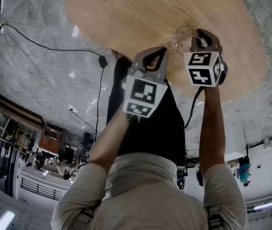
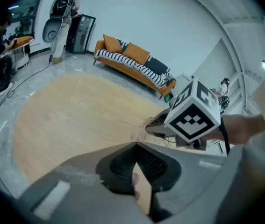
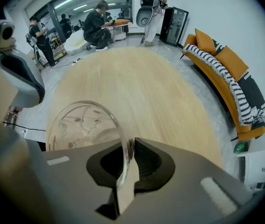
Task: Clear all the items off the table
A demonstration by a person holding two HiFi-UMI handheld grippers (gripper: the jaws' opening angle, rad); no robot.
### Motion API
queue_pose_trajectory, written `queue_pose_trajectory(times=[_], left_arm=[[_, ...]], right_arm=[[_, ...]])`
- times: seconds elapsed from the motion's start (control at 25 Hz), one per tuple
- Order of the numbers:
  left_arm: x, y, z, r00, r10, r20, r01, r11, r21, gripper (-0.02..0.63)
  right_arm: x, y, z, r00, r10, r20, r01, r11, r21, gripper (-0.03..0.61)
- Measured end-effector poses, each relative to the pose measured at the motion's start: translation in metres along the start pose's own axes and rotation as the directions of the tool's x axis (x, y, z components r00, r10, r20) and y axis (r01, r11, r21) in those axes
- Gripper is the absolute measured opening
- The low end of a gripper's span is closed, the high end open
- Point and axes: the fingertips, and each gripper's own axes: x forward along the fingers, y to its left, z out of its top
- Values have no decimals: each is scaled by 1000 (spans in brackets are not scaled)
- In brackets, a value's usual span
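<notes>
A clear glass [image 3: 83,125] is pinched by its rim in my right gripper [image 3: 126,148], which is shut on the glass wall. In the head view the glass [image 1: 181,36] hangs over the near edge of the round wooden table [image 1: 140,13], just ahead of the right gripper [image 1: 199,38]. My left gripper [image 1: 156,55] is beside it to the left, over the table's near rim. Its jaws are shut with nothing between them [image 2: 134,149]. In the left gripper view, the glass [image 2: 146,126] shows beside the right gripper's marker cube [image 2: 193,116]. The tabletop [image 2: 76,111] carries nothing else in view.
An orange sofa [image 2: 134,64] with a striped throw stands beyond the table. A black cable [image 1: 49,47] runs over the grey marble floor on the left. People [image 3: 97,24] crouch and stand at the far end of the room. A black cabinet [image 3: 175,20] stands by the wall.
</notes>
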Motion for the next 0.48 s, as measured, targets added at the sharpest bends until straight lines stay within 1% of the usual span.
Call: queue_pose_trajectory(times=[0.16,0.32,0.48], left_arm=[[-7,1,-1,1000,11,5,-11,1000,9,20],[-20,0,9,1000,26,16,-27,999,29,20],[-45,-4,23,999,38,30,-39,998,56,20]], right_arm=[[-8,4,4,1000,1,20,-1,1000,9,29],[-23,3,13,999,-8,45,8,1000,20,29],[-49,9,24,997,-17,77,15,1000,27,28]])
